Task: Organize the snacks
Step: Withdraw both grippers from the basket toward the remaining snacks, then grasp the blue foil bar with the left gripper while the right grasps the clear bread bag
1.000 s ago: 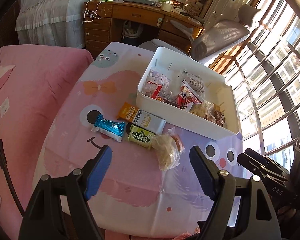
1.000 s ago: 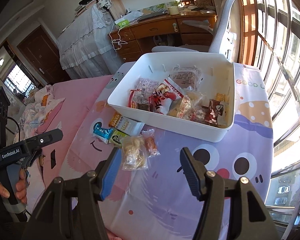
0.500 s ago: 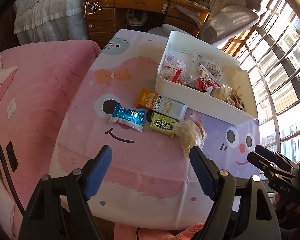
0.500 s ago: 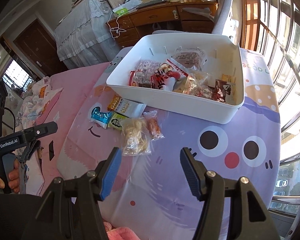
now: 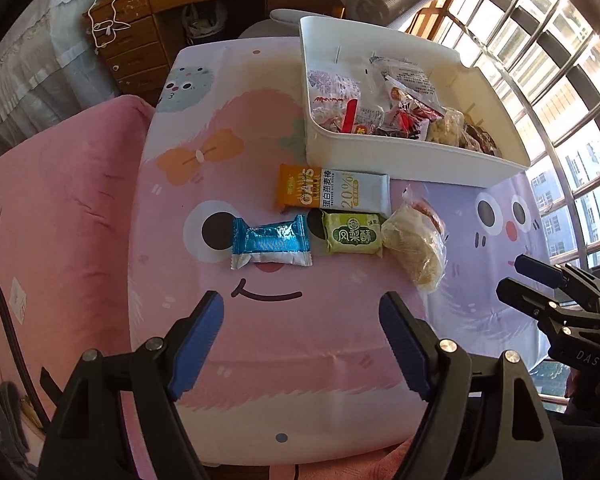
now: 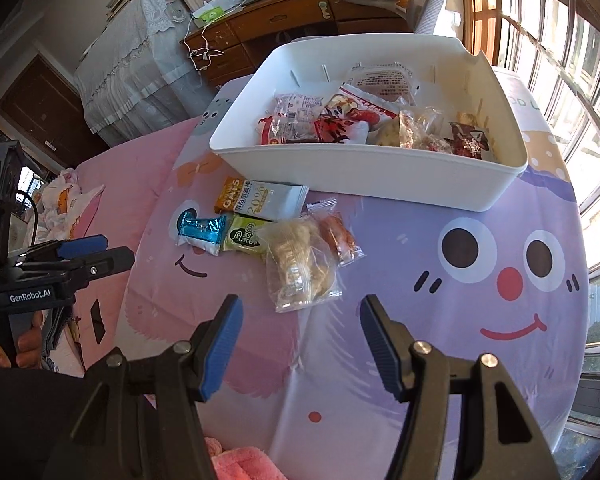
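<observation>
Left gripper [image 5: 301,322]: your jaws stand wide apart, holding nothing, above the cartoon tablecloth [image 5: 260,360].
Right gripper [image 6: 301,326]: released too, jaws spread and empty.
Blue wrapper [image 5: 271,242]: crinkled foil with a white lower half and crimped ends, just ahead of your left gripper.
Green packet [image 5: 353,233]: small glossy square, ahead and slightly right, touching the clear bag [image 5: 416,246].
Clear bag, right view [image 6: 300,262]: soft transparent plastic with pale lumpy pastry, directly ahead of your right gripper; a smaller clear packet [image 6: 336,232] lies against it.
Oat bar [image 5: 332,191]: flat, long, orange and white, beyond the green packet, against the bin wall.
Bin [image 6: 364,172]: white rigid plastic, rectangular, farthest ahead, holding mixed wrapped snacks [image 6: 340,122].
</observation>
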A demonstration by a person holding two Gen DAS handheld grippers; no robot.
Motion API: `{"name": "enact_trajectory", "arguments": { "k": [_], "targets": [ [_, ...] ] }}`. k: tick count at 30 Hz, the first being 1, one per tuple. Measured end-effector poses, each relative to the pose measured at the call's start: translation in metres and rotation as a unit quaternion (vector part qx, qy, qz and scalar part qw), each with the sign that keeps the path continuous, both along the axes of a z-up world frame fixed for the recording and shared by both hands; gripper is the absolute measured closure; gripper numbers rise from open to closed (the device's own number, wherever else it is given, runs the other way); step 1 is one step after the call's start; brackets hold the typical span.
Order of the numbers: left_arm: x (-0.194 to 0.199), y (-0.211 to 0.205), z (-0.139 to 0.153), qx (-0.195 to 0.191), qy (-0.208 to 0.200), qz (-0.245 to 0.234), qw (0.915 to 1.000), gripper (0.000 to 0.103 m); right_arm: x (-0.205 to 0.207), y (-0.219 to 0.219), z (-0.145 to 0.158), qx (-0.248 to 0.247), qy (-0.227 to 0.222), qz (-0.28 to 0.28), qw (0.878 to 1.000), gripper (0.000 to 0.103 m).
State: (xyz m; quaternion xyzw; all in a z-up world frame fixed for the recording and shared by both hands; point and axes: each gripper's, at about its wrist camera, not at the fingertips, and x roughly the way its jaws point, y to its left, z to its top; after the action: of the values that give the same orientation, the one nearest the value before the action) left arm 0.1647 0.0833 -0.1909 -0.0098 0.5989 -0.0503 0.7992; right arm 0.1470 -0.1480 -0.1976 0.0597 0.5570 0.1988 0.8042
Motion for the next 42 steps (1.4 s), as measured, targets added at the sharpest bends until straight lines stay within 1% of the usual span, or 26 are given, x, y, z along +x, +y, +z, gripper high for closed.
{"name": "enact_trajectory", "arguments": {
  "k": [4, 8, 11, 15, 18, 23, 28, 31, 33, 35, 39, 41, 42],
  "targets": [
    [0.011, 0.003, -0.010, 0.021, 0.003, -0.064, 0.9977, 0.024, -0.006, 0.014, -0.009, -0.008, 0.004, -0.025, 1.000, 0.038],
    [0.021, 0.004, -0.020, 0.034, 0.005, -0.122, 0.9919, 0.024, -0.012, 0.023, -0.020, -0.024, 0.006, -0.059, 0.998, 0.035],
    [0.029, 0.004, -0.031, 0.043, 0.009, -0.162, 0.9858, 0.024, -0.014, 0.026, -0.028, -0.032, 0.006, -0.090, 0.995, 0.032],
    [0.038, 0.002, -0.048, 0.051, 0.012, -0.212, 0.9759, 0.024, -0.016, 0.028, -0.036, -0.049, -0.010, -0.131, 0.990, 0.032],
    [0.044, 0.000, -0.062, 0.056, 0.007, -0.244, 0.9682, 0.024, -0.018, 0.032, -0.042, -0.059, -0.026, -0.154, 0.986, 0.032],
    [0.048, -0.006, -0.080, 0.067, -0.002, -0.303, 0.9506, 0.024, -0.017, 0.044, -0.053, -0.071, -0.050, -0.162, 0.983, 0.032],
    [0.047, -0.012, -0.091, 0.079, -0.032, -0.346, 0.9345, 0.024, -0.011, 0.057, -0.061, -0.097, -0.077, -0.152, 0.981, 0.032],
    [0.047, -0.017, -0.097, 0.079, -0.037, -0.364, 0.9275, 0.024, -0.007, 0.064, -0.067, -0.109, -0.084, -0.141, 0.980, 0.032],
    [0.046, -0.020, -0.102, 0.085, -0.037, -0.371, 0.9238, 0.025, -0.005, 0.067, -0.072, -0.115, -0.084, -0.137, 0.980, 0.032],
    [0.046, -0.023, -0.106, 0.090, -0.039, -0.374, 0.9224, 0.029, -0.003, 0.069, -0.076, -0.117, -0.083, -0.135, 0.980, 0.032],
    [0.051, -0.019, -0.111, 0.084, -0.039, -0.369, 0.9250, 0.033, -0.003, 0.069, -0.081, -0.124, -0.080, -0.136, 0.980, 0.032],
    [0.055, -0.018, -0.114, 0.077, -0.035, -0.365, 0.9270, 0.040, -0.001, 0.068, -0.084, -0.123, -0.078, -0.138, 0.980, 0.032],
    [0.058, -0.016, -0.115, 0.072, -0.033, -0.364, 0.9281, 0.040, -0.001, 0.068, -0.084, -0.124, -0.079, -0.139, 0.979, 0.032]
  ]
}}
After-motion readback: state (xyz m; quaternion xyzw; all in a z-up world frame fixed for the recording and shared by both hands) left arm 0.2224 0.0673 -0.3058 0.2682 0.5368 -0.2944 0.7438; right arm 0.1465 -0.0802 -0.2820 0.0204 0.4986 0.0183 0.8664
